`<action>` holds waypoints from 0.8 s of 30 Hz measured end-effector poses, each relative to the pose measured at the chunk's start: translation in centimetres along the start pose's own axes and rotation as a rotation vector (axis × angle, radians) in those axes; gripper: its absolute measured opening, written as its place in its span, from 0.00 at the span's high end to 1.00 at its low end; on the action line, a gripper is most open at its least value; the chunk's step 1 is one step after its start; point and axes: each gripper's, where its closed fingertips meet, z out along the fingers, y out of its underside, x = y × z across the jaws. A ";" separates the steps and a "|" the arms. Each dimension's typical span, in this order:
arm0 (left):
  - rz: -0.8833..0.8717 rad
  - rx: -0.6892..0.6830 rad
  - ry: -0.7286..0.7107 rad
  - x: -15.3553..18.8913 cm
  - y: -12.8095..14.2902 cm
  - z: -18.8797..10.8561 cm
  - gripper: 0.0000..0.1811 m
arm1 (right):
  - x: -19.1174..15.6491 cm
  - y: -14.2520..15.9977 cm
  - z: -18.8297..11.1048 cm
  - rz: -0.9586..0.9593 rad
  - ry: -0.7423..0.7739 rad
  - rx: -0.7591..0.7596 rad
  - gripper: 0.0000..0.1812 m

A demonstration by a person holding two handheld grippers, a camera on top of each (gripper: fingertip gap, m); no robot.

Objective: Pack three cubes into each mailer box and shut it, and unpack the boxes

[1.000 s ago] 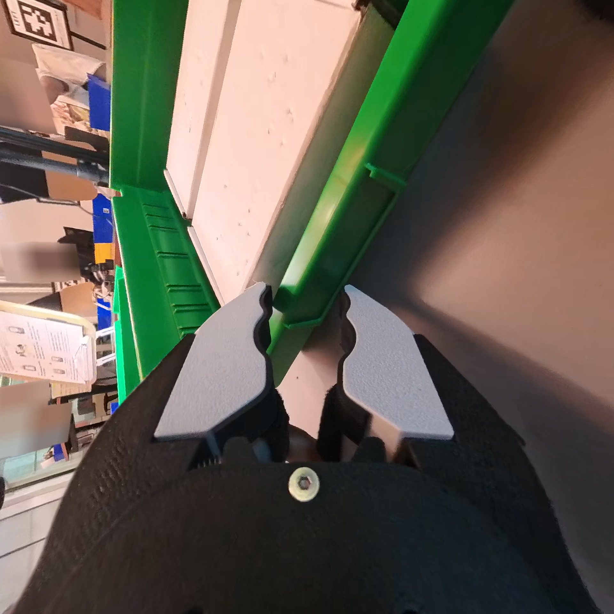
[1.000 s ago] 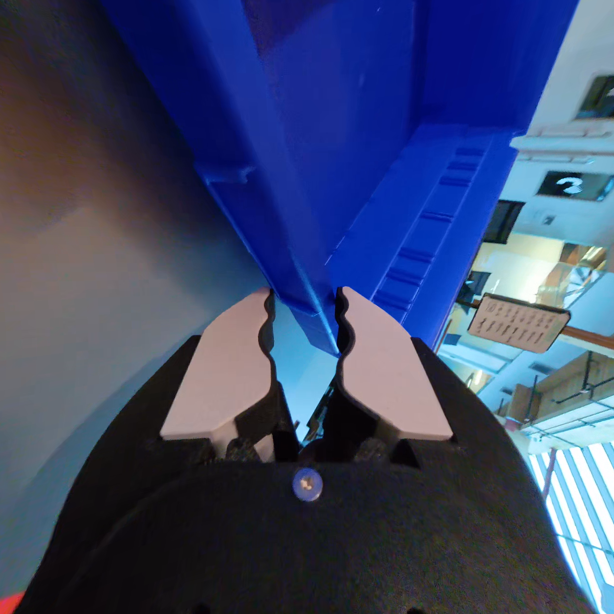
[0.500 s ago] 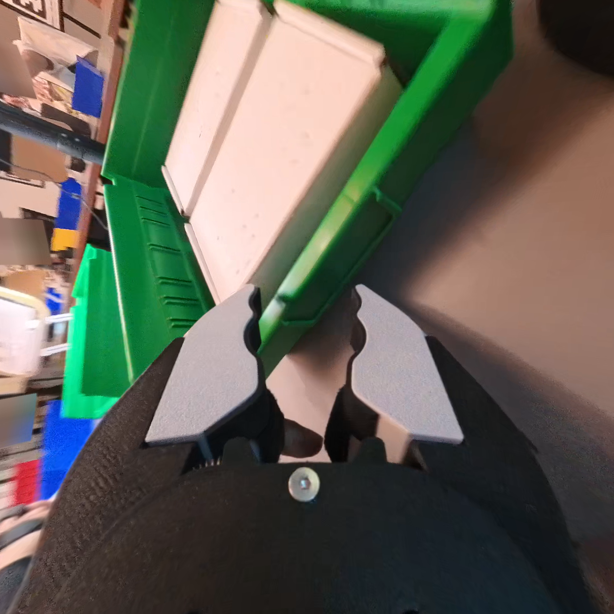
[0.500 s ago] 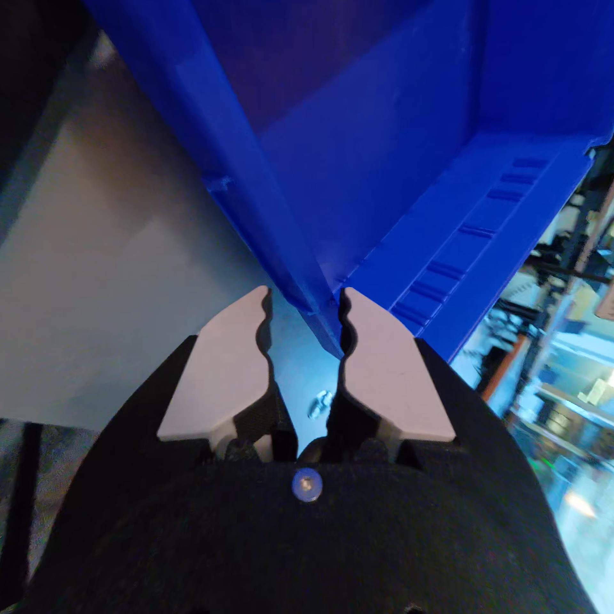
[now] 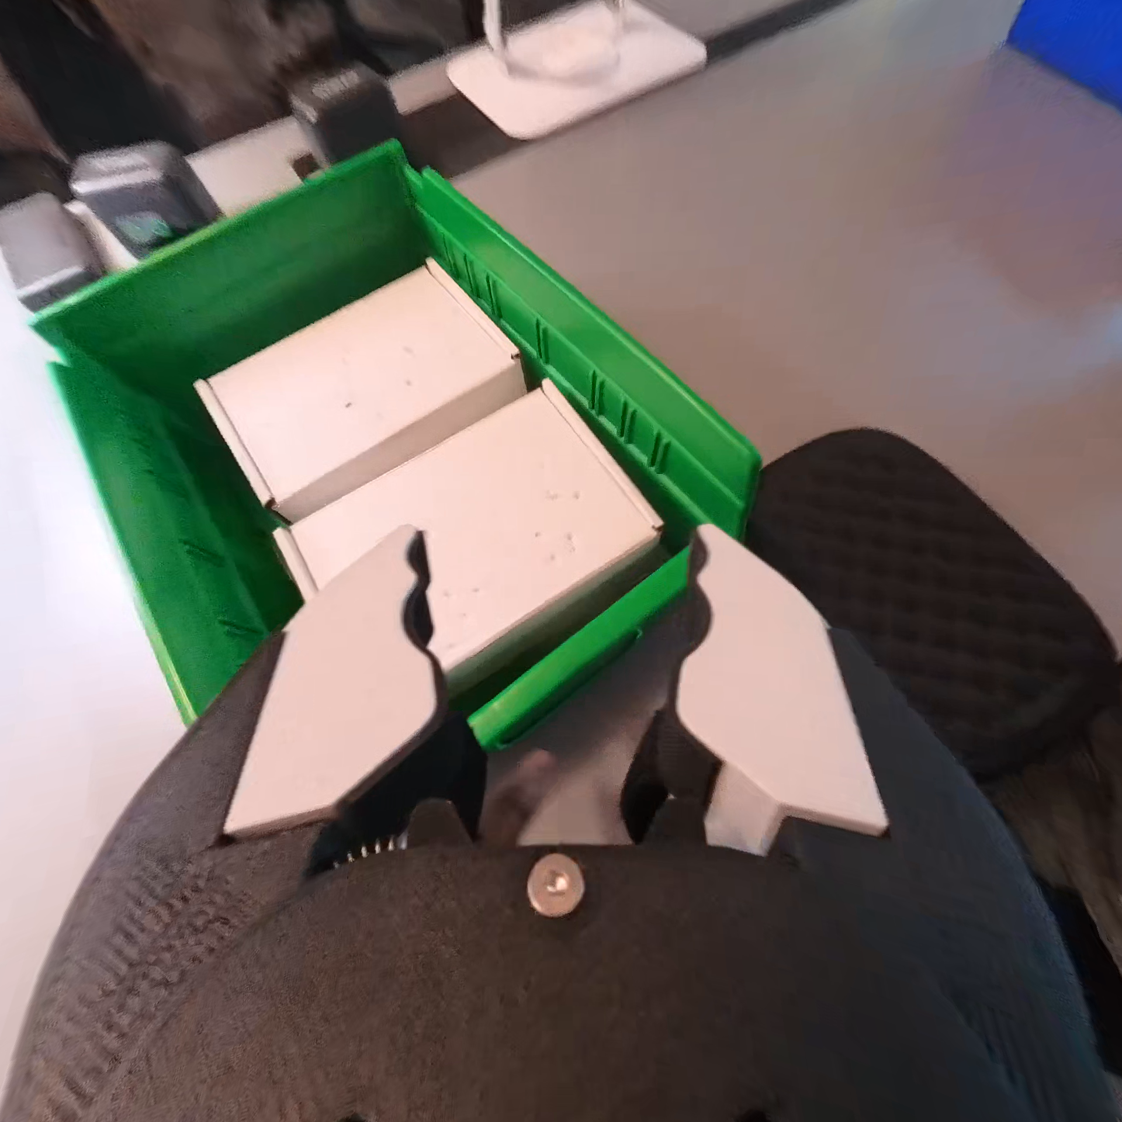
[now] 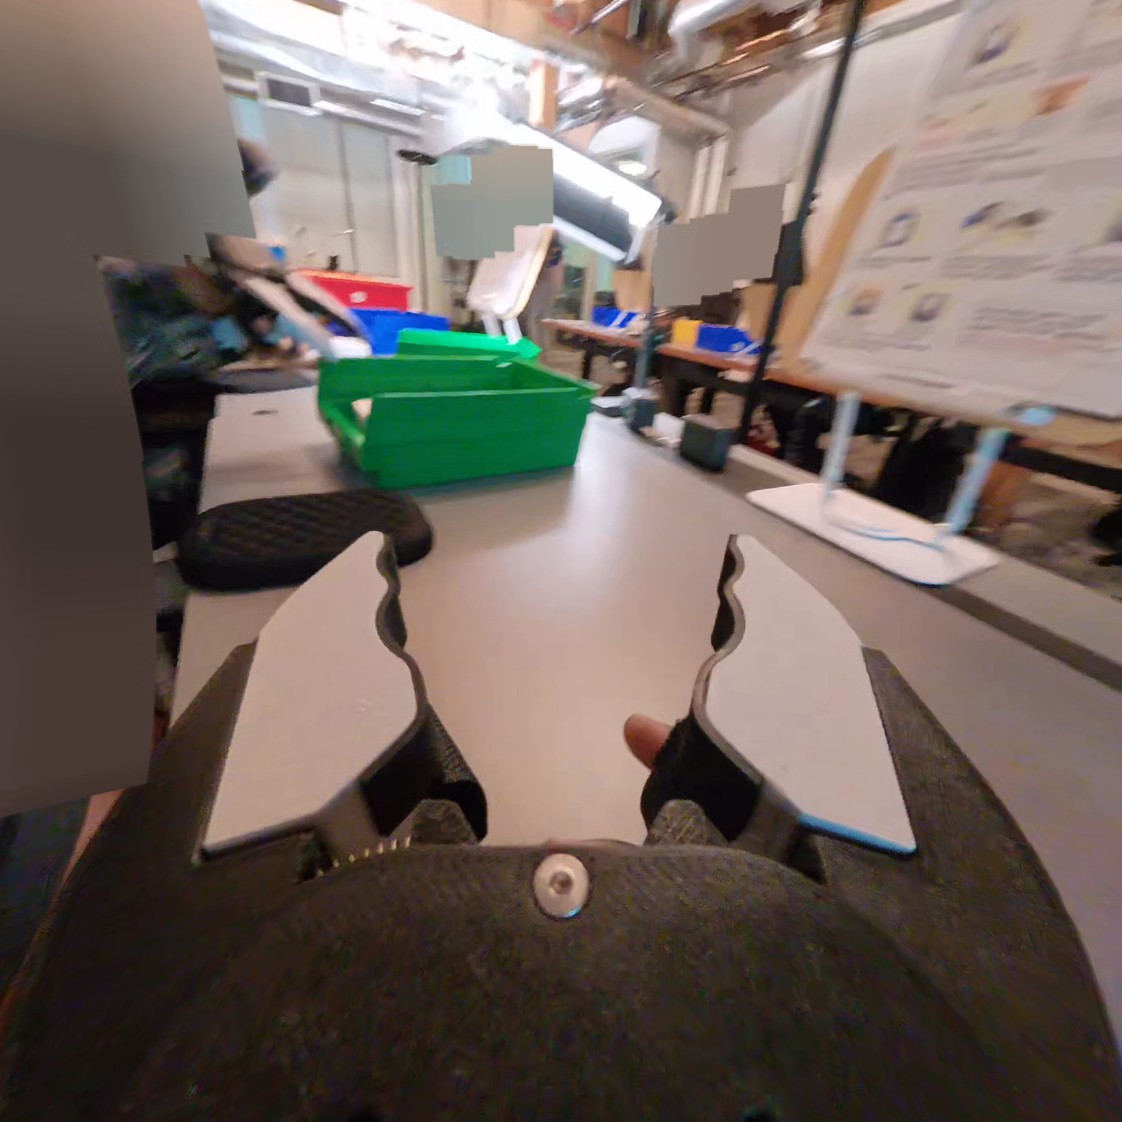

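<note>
A green bin (image 5: 243, 291) stands on the grey table and holds two shut white mailer boxes, a near one (image 5: 516, 516) and a far one (image 5: 364, 376). My left gripper (image 5: 555, 540) is open and empty, with its fingers astride the bin's near end wall and near box. My right gripper (image 6: 555, 540) is open and empty, low over the bare table (image 6: 546, 607). The green bin (image 6: 473, 425) lies well ahead of it, to the left. No cubes show in either view.
A black textured object (image 5: 911, 577) sits just right of the bin; it also shows in the right wrist view (image 6: 303, 534). A white stand base (image 6: 868, 534) with a poster board (image 6: 971, 243) is at the right. Small dark blocks (image 5: 139, 194) stand behind the bin. Something blue (image 5: 1081, 48) shows far right. Tip to tip, the grippers are about 45 cm apart. The black textured object (image 5: 911, 577) is closer to my left gripper, around 15 cm from its tips; the right tips are 30 cm off. The right camera catches it too, in the right wrist view (image 6: 311, 513).
Both grippers have opened: the left has let go of the green bin's wall, the right of the blue bin's wall. Both views have swung round, and the green bin now rests on the table.
</note>
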 end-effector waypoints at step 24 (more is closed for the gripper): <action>0.442 -0.777 0.273 -10.3 -2.6 12.2 0.24 | -4.2 3.0 2.6 -0.005 -0.182 -0.057 0.40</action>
